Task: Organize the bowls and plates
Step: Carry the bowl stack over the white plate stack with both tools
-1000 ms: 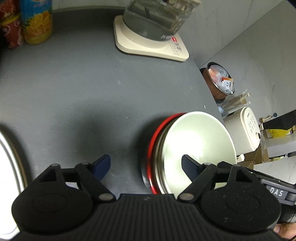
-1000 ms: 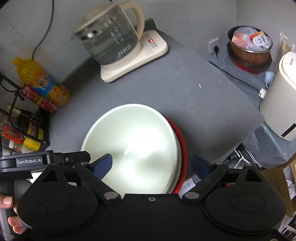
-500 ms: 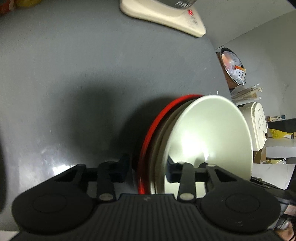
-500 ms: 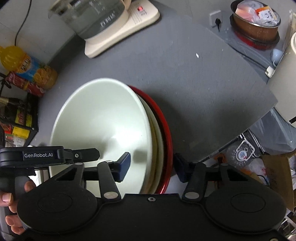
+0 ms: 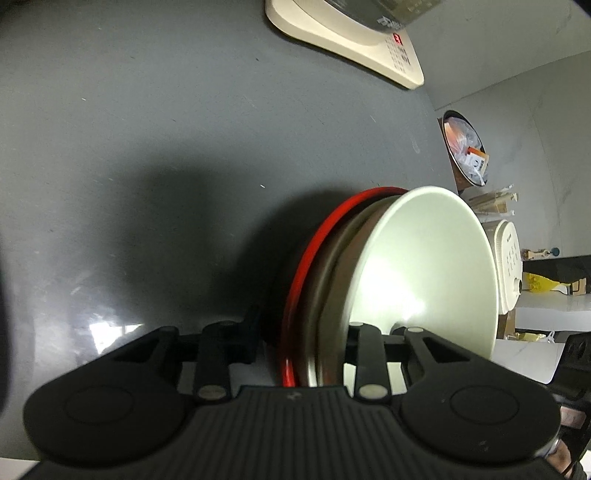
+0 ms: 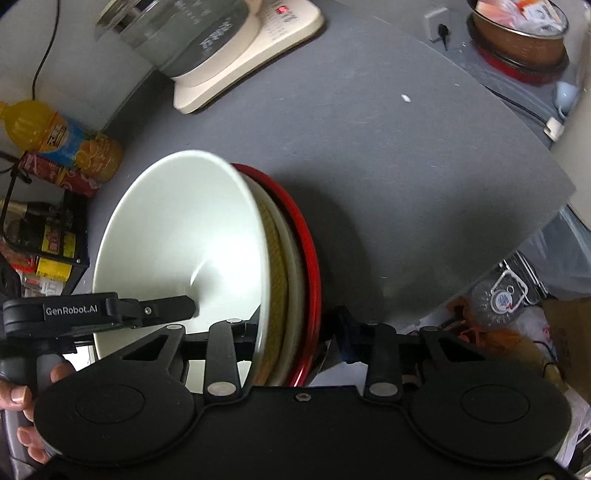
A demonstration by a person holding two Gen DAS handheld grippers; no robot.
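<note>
Bowls [image 6: 192,236] stacked with a red plate [image 6: 310,258] stand on edge on the counter [image 5: 147,129], both left tongs [image 5: 301,339] and right tongs [image 6: 295,332] clamped across the stack.

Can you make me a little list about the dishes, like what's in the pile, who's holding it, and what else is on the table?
pile: white bowl on top, beige dish under it, red plate at the bottom
left gripper: shut on the pile's rim
right gripper: shut on the opposite rim
table: dark grey
also there: glass kettle on its cream base, orange juice bottle
</note>
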